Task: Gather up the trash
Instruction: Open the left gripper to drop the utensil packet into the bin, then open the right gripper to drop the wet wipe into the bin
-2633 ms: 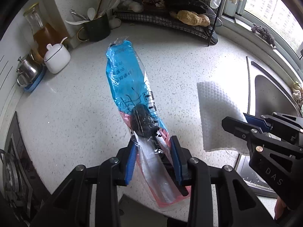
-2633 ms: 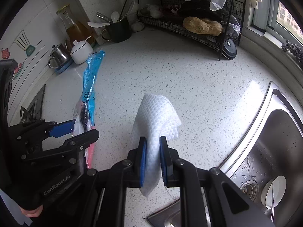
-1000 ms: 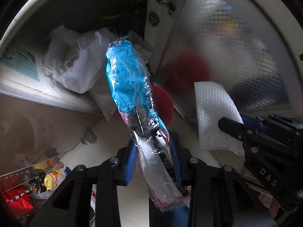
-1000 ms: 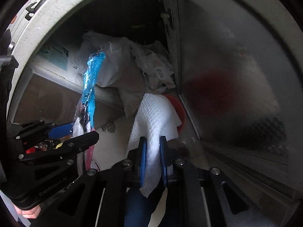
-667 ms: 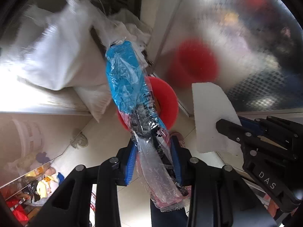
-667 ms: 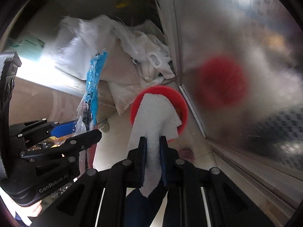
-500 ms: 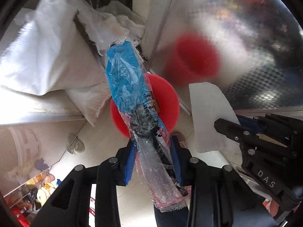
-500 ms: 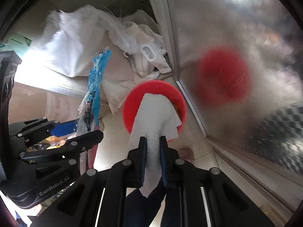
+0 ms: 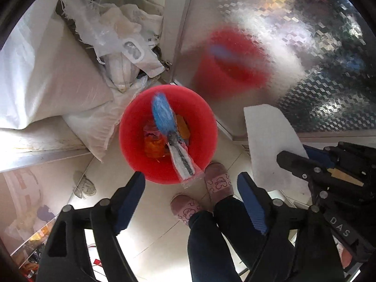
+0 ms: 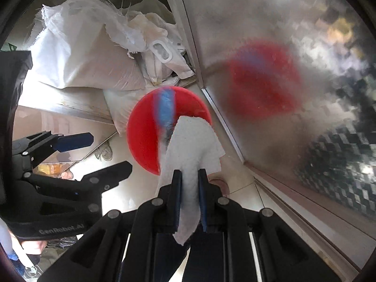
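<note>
Left wrist view: left gripper (image 9: 190,184) points almost straight down, jaws have just been opening and now stand wide, nothing between the ribbed blue pads (image 9: 251,205). The plastic wrapper (image 9: 171,138), crinkly clear film with a blue printed end and a pink end, is motion-blurred over the round red bin (image 9: 131,148); its pink tail overlaps the near rim, probably mid-drop. Bin has smooth plastic walls with orange and pink scraps at the bottom. White woven sacks (image 9: 47,70) with frayed edges slump just beside it. Embossed diamond-pattern metal panel (image 9: 317,58) mirrors the bin as a red smear. Two pink fuzzy slippers (image 9: 218,181) on glossy floor tile near the bin.

Right wrist view: right gripper (image 10: 189,188) is clamped narrow on a dimpled white paper towel (image 10: 192,145), folded and limp, hanging over the bin's (image 10: 141,136) near edge. Wrapper (image 10: 165,110) shows as a blue streak above the bin.
</note>
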Available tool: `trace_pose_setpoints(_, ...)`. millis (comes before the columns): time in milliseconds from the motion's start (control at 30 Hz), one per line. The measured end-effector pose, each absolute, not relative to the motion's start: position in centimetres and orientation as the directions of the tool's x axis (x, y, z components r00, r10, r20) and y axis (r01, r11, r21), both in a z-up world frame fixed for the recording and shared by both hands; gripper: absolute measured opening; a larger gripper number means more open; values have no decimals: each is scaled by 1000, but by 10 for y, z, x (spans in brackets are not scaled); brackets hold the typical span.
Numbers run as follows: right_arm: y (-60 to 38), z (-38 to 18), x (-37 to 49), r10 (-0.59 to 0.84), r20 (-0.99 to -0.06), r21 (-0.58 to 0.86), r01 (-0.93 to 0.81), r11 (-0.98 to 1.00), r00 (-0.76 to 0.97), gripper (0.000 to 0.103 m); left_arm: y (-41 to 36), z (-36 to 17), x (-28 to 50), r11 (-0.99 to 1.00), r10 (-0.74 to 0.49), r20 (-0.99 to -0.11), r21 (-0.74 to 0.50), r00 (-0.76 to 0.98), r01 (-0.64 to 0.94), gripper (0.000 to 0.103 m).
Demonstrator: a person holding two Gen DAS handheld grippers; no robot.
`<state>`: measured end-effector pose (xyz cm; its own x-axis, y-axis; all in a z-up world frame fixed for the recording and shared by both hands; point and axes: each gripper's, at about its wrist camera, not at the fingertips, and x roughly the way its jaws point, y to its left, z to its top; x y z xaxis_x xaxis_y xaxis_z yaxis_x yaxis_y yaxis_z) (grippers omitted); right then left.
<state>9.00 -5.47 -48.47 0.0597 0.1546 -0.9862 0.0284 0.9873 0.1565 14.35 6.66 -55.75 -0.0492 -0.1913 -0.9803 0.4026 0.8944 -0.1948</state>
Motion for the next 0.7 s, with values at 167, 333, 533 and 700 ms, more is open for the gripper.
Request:
trace_pose_setpoints(167,-48,-480,93,161,-985,162,8,987,59,13,70,-535,143,911,-195,-980,-194,-36,363,81)
trace_pose_setpoints(333,-28,-480,100,168,-984,164,-62,984,60,13,97,-534,144,935,-179,-984,-175,-17,310,81)
trace_pose_setpoints(533,-3,-484,110,177,-983,169,-123,978,55,12,126,-538,146,954,-165,-986,-156,13,257,83)
trace_pose_setpoints(700,10,-490,118,173,-983,161,-163,973,61,13,140,-542,149,962,-156,-987,-147,22,231,83)
